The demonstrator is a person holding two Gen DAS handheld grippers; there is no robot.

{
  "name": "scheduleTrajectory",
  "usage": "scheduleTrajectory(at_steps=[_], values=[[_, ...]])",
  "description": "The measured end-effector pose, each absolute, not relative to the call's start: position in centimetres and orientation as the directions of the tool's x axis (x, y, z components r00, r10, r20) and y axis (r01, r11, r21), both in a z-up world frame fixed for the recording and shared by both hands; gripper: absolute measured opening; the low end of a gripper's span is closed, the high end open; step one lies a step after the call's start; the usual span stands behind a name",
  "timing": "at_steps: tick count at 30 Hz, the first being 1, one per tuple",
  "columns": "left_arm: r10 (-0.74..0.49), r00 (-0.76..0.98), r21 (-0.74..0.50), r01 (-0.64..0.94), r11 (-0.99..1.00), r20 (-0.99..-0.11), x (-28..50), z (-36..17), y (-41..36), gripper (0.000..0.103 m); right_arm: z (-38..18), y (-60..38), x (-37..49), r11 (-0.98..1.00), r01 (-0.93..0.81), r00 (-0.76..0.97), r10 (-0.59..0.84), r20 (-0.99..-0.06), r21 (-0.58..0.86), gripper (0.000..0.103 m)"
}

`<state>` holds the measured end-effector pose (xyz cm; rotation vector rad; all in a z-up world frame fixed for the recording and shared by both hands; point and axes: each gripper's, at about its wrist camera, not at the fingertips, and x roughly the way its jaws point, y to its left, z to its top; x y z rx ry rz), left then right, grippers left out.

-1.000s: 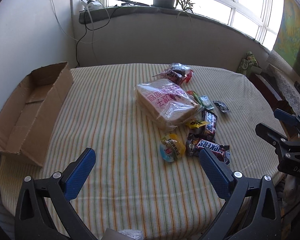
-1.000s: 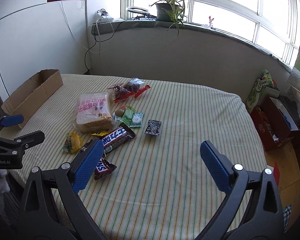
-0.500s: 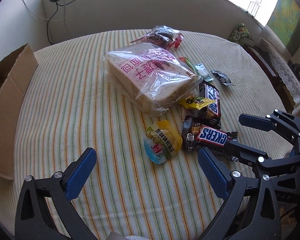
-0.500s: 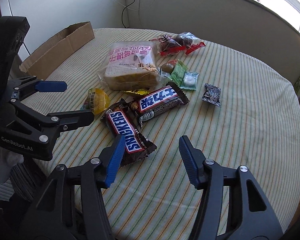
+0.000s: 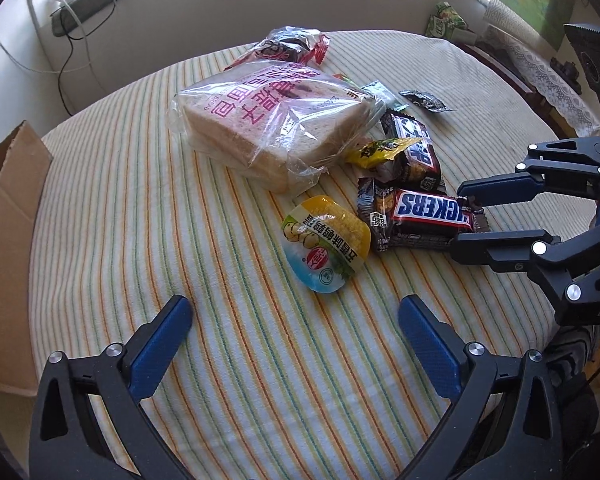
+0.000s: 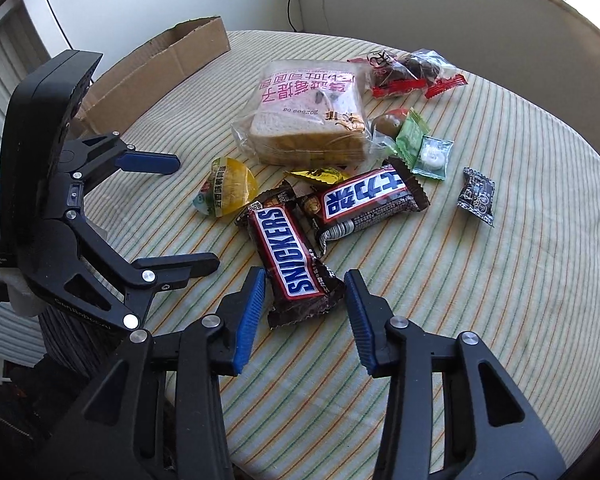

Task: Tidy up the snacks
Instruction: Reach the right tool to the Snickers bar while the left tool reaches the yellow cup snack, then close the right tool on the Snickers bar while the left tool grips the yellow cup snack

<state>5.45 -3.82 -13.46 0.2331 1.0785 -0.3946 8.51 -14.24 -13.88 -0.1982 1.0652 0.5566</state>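
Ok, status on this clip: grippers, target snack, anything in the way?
Right gripper closing, straddling the Snickers bar, pads not yet pressing. Left gripper open, empty, short of the jelly cup. Nothing blocking.

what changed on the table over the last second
Both grippers came down toward the snacks. The right gripper has been closing its fingers around the near end of the Snickers bar, not clearly pressing it yet. The left gripper stays wide open near the yellow jelly cup. Bread bag, other snacks and cardboard box unmoved.

Left tool (image 5: pixel 294 320) open above tablecloth (image 5: pixel 140 200); Snickers bar (image 5: pixel 428 216) between right tool (image 5: pixel 466 220) pads.
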Motion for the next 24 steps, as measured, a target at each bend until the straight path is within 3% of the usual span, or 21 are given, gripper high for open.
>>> scheduleTrajectory(at_steps=[5,10,14,16,24], values=[[-0.222,0.436,-0.007,0.442,0.897,-0.872,6.1,-12.5,-4.4,0.069,-13.7,-13.5,8.7,0.830,-0.548,0.351,0.340,-0.872,0.103,0.048],[-0.237,0.440,0.002,0.478,0.878,-0.866,6.9,-12.4,-5.2,0.060,-13.6,-12.6,9.6,0.815,-0.572,0.347,0.339,-0.874,0.090,0.048],[-0.248,0.437,0.029,0.536,0.844,-0.865,7.0,-12.4,-6.4,0.042,-14.3,-11.8,10.1,0.810,-0.582,0.332,0.315,-0.889,0.069,0.043],[-0.259,0.434,0.025,0.549,0.836,-0.863,7.0,-12.4,-6.6,0.041,-14.6,-11.9,10.3,0.817,-0.573,0.336,0.303,-0.892,0.062,0.034],[-0.311,0.438,-0.016,0.558,0.829,-0.844,6.3,-11.9,-6.8,0.040,-14.1,-14.4,9.6,0.848,-0.519,0.343,0.321,-0.883,0.107,0.030]])
